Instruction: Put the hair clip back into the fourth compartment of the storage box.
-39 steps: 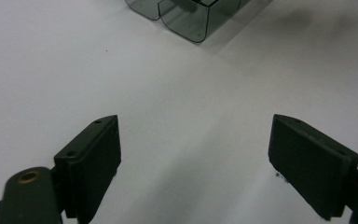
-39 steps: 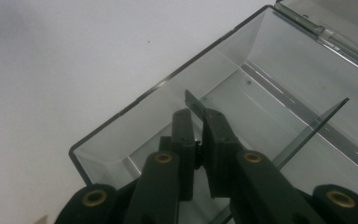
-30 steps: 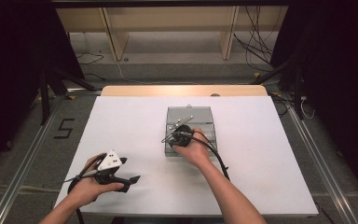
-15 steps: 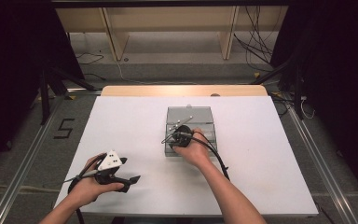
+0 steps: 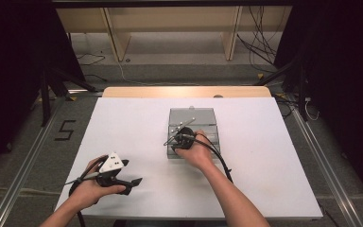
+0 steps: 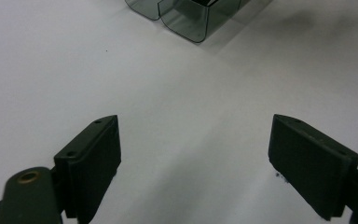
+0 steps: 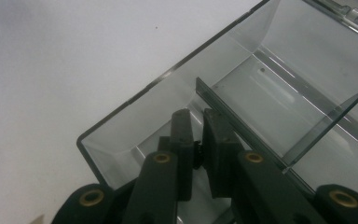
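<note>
At frame centre, the right gripper (image 7: 196, 135) dips into the clear compartment box (image 5: 208, 118), jaws nearly clenched on something tiny and dark. Lower left, the left gripper (image 6: 193, 163) gapes wide above the white table (image 5: 132, 142).

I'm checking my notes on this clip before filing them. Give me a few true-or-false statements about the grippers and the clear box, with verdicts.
1. The right gripper reaches into the clear grey plastic compartment box. True.
2. The left gripper has its jaws shut. False: they stand wide apart over the white table, nothing between them.
3. The right gripper's jaws are nearly closed. True.
4. The box sits at the table's left edge. False: it sits near the middle.
5. The left gripper touches the box. False: it is well apart from it.
</note>
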### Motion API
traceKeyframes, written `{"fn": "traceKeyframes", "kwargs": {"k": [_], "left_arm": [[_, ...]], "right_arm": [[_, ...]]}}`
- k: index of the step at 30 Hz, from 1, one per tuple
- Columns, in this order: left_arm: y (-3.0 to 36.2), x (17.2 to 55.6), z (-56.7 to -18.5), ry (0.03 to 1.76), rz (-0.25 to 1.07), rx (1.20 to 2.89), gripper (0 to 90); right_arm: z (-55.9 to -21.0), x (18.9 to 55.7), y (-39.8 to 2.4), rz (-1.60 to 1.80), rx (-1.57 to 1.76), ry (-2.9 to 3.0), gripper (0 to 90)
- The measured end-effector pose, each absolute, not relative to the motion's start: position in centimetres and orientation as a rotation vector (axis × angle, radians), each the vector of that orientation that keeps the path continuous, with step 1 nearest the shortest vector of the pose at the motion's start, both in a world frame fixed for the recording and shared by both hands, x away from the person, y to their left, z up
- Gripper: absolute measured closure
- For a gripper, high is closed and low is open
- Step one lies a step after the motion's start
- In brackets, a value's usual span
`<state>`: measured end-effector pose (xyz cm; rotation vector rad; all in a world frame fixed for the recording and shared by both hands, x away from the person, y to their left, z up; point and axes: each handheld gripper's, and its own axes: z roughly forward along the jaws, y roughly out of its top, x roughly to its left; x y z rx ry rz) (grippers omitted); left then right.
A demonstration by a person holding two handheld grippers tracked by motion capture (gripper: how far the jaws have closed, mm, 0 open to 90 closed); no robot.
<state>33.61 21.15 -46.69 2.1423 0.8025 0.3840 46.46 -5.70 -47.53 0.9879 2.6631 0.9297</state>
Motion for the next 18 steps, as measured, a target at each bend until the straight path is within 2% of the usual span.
{"fn": "traceKeyframes", "kwargs": {"k": [7, 18], "left_arm": [[21.1, 33.6, -46.7, 0.802, 0.384, 2.142, 16.7], [21.2, 33.6, -46.7, 0.804, 0.385, 2.140, 16.7]], "right_arm": [[-47.3, 46.3, -5.7, 0.942, 0.998, 2.657, 78.1], [-46.3, 46.0, -6.3, 0.975, 1.020, 2.629, 65.7]]}}
